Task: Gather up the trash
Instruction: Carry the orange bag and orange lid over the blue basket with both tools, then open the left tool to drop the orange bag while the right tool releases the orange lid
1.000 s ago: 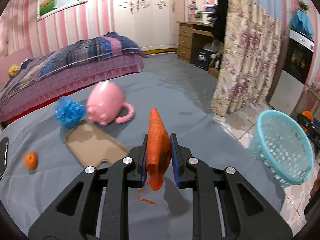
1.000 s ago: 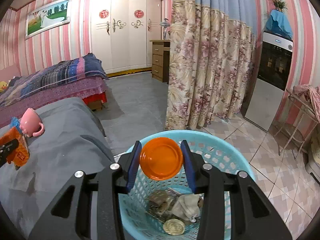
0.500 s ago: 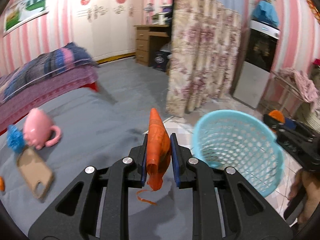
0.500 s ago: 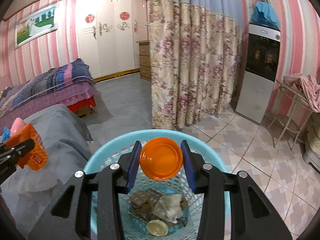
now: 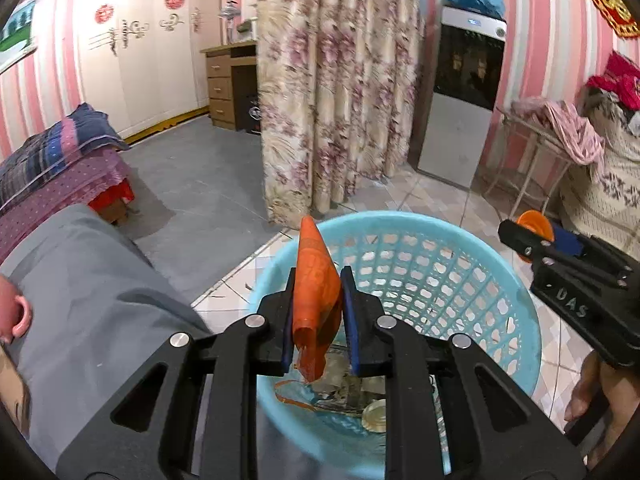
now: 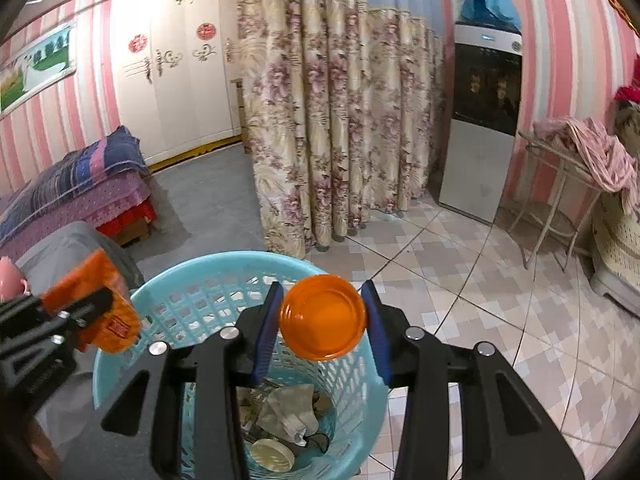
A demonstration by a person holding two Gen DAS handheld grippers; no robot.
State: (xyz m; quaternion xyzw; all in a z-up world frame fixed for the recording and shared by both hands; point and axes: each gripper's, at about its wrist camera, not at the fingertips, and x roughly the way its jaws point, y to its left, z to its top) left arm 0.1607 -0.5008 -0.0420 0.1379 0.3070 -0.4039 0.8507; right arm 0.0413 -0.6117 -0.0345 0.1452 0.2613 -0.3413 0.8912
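My left gripper (image 5: 316,312) is shut on a crumpled orange wrapper (image 5: 314,292), held over the near rim of the turquoise mesh basket (image 5: 448,276). In the right wrist view that wrapper (image 6: 100,304) hangs at the basket's left rim (image 6: 200,268). My right gripper (image 6: 322,322) is shut on a round orange lid (image 6: 322,318), above the basket's far side. From the left wrist view, the right gripper (image 5: 534,236) shows at the right with the lid (image 5: 536,224) between its pads. Crumpled paper (image 6: 290,408) and a pale round lid (image 6: 272,454) lie in the basket's bottom.
The grey-covered table (image 5: 92,292) lies left of the basket, with a pink mug (image 5: 14,312) at its edge. A floral curtain (image 6: 340,140), a water dispenser (image 6: 480,128), a wire rack (image 6: 560,200) with clothes and a bed (image 6: 76,196) stand around the tiled floor.
The left gripper swung right from over the table to above the basket, wrapper still held. The right gripper shifted a little further over the basket with the lid.
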